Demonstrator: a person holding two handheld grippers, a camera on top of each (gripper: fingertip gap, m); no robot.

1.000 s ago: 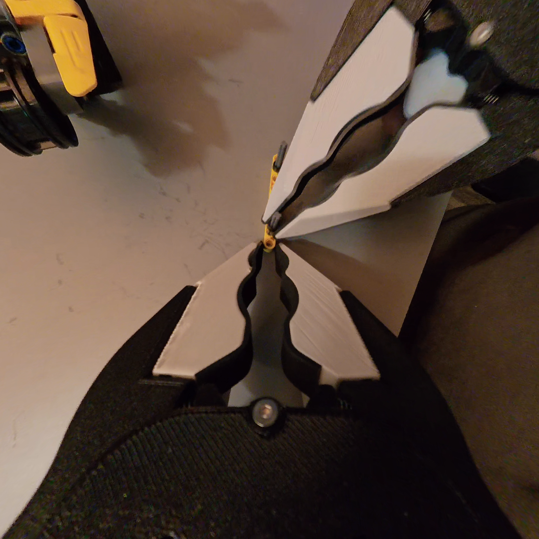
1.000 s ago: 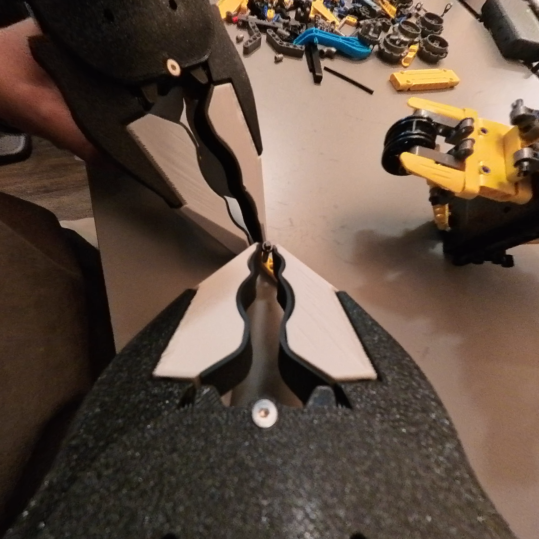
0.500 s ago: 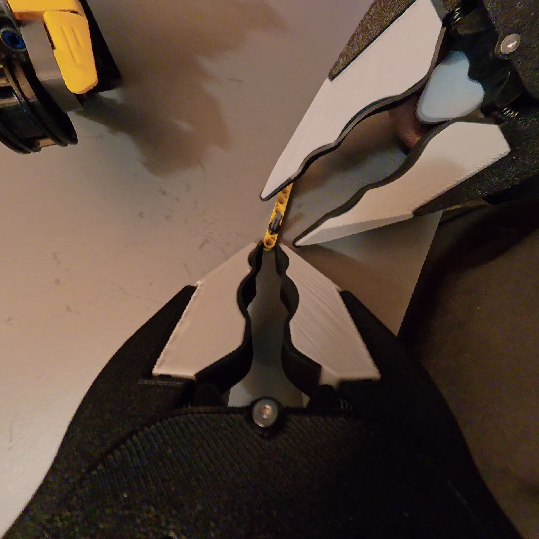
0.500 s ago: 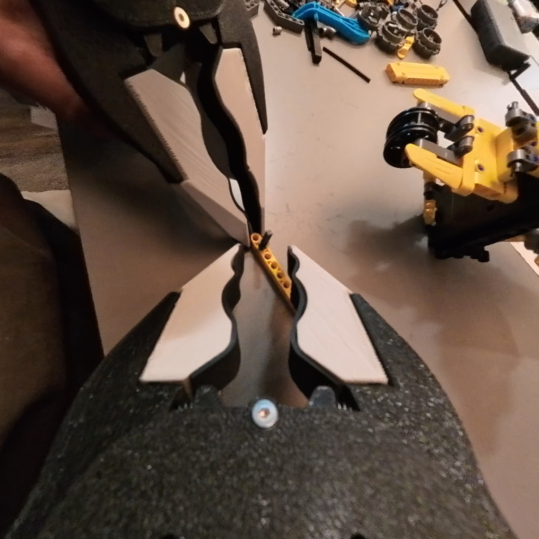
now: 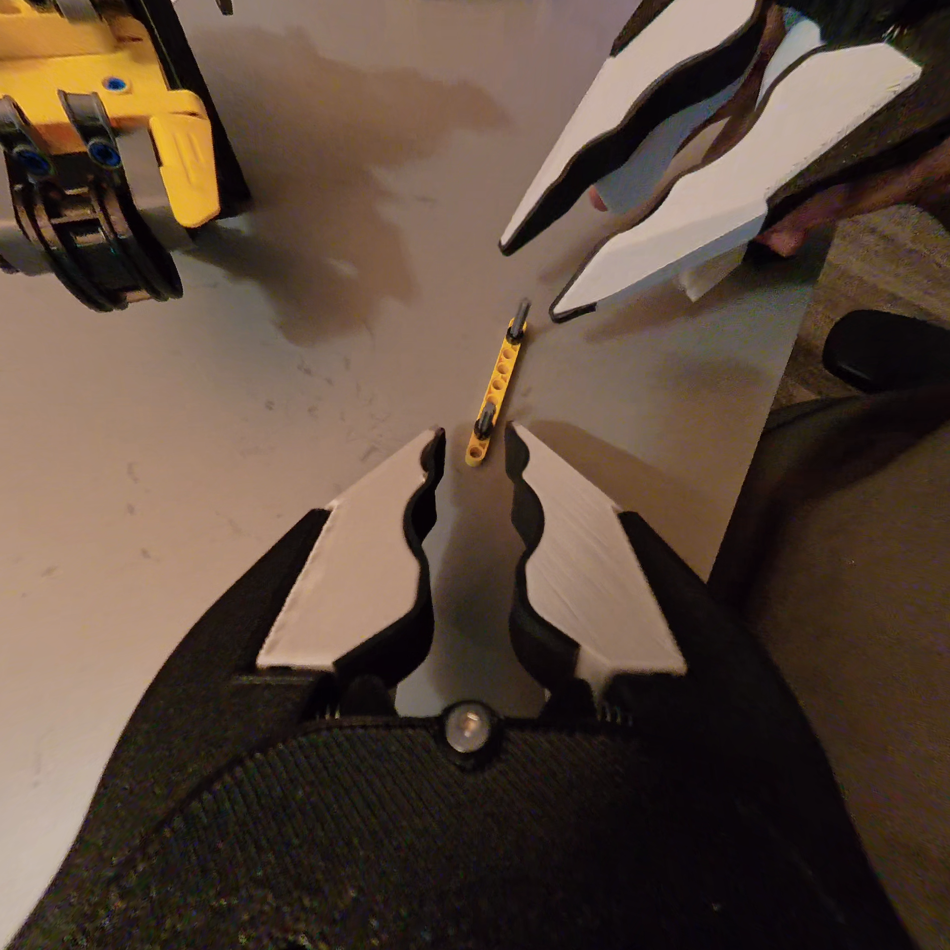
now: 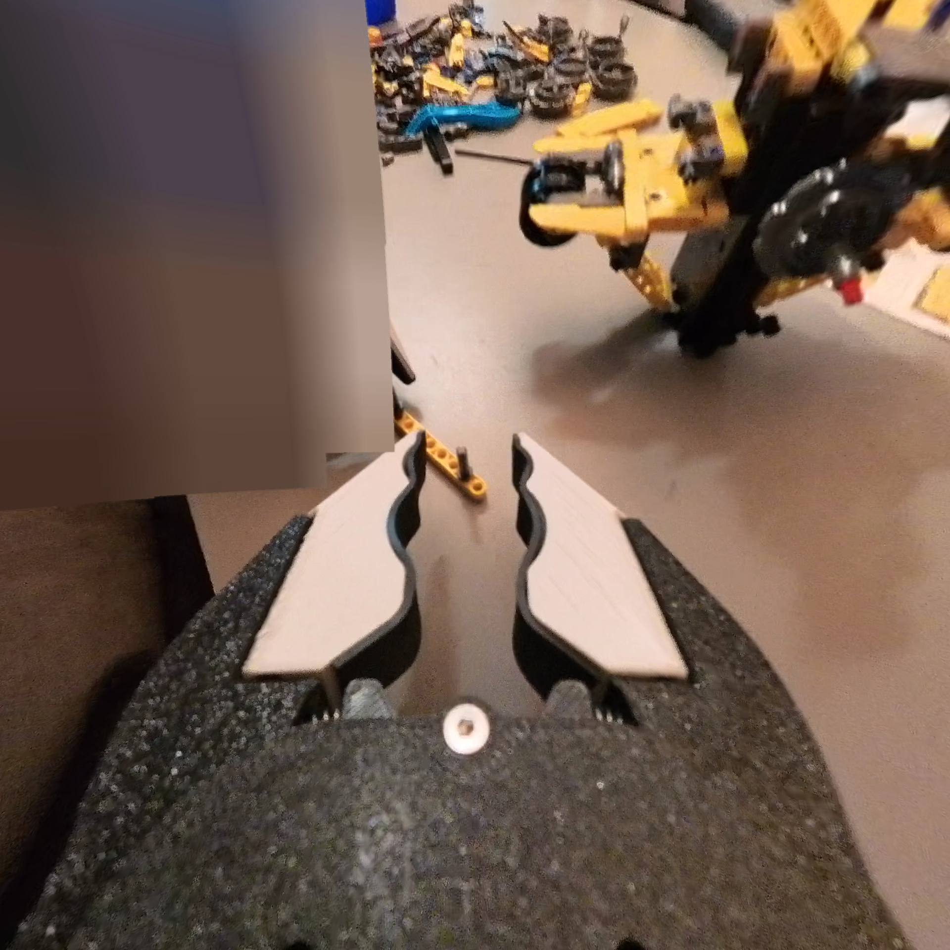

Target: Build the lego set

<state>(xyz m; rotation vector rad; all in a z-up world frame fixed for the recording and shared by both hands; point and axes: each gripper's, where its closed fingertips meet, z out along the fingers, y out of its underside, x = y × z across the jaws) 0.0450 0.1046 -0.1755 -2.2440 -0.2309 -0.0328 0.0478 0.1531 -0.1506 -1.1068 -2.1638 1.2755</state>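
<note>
A slim yellow beam [image 5: 496, 386], pierced by a row of round holes, is seen lying flat on the pale grey table [image 5: 154, 462]; two short black pins are pushed through it, one near each end, the far pin [image 5: 519, 320] and the near pin [image 5: 485, 417] both standing up out of the beam. The beam is held by nothing; the left gripper [image 5: 474, 432] is spread apart, its near end lying in the gap between the two white fingertips without being touched; in the left wrist view the beam runs from 6 o'clock towards 1 o'clock. The right gripper [image 5: 534, 280], seen in that view at 1 o'clock, is likewise parted and empty, its lower tip just beside the far pin; a person's hand [image 5: 822, 205] is glimpsed behind it. In the right wrist view the right gripper [image 6: 468, 442] is shown with both fingers wide of each other; the beam [image 6: 452, 465] lies just ahead of them, one pin [image 6: 464, 459] visible, its far end hidden by a blurred patch. One partly built yellow and black model [image 5: 103, 154] is placed at 10 o'clock in the left wrist view, casting a broad shadow towards the beam; in the right wrist view the same model [image 6: 719, 205], with a black wheel, is seen at 2 o'clock, well apart from the beam. A heap of loose parts [image 6: 488, 92], yellow, black and blue, too blurred to be counted, is spread at 12 o'clock; one thin black rod [image 6: 488, 157] lies near it.
</note>
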